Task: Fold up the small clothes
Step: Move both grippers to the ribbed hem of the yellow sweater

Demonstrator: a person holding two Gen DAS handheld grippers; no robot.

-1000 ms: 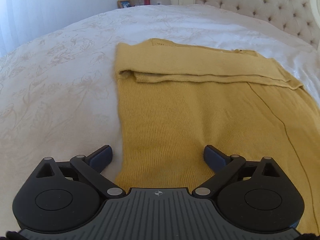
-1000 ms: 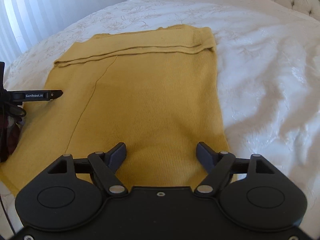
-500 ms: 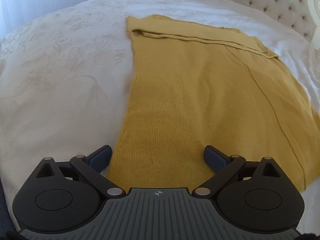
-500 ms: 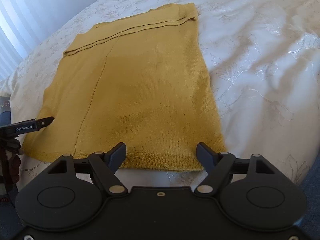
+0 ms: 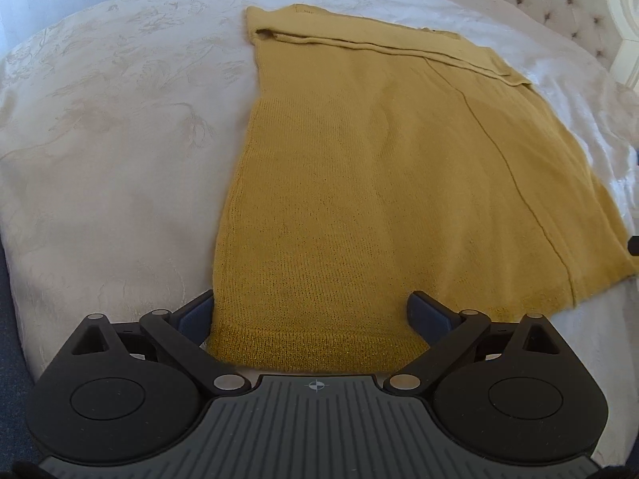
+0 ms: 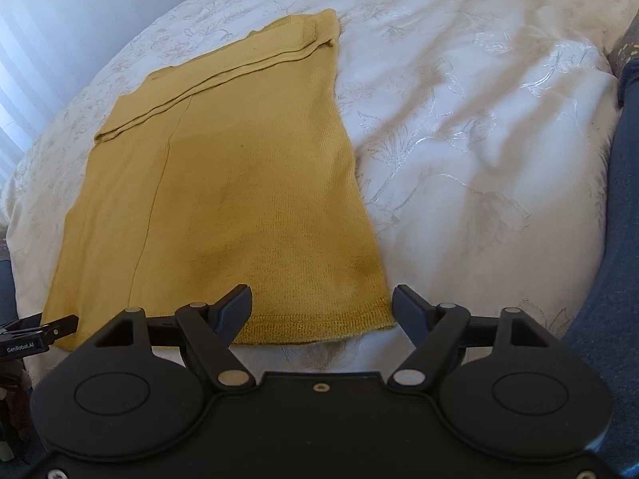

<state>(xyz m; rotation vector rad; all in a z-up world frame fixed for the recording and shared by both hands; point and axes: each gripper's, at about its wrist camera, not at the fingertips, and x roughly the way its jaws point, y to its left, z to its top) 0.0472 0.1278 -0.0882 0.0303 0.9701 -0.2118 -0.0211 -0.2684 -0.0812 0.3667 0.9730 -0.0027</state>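
Mustard sweater (image 5: 359, 183) between both wide-open, empty claws (image 5: 311, 311) (image 6: 321, 303); "GenRobot.AI" tag (image 6: 20, 347).

Mustard-yellow knit garment (image 5: 359, 183) flat on the bed, far end folded over, ribbed hem nearest.

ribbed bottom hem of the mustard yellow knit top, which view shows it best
The right wrist view: the ribbed bottom hem lies unobstructed between the open claw fingers. In the left wrist view, the hem is partly cut off by the claw body.
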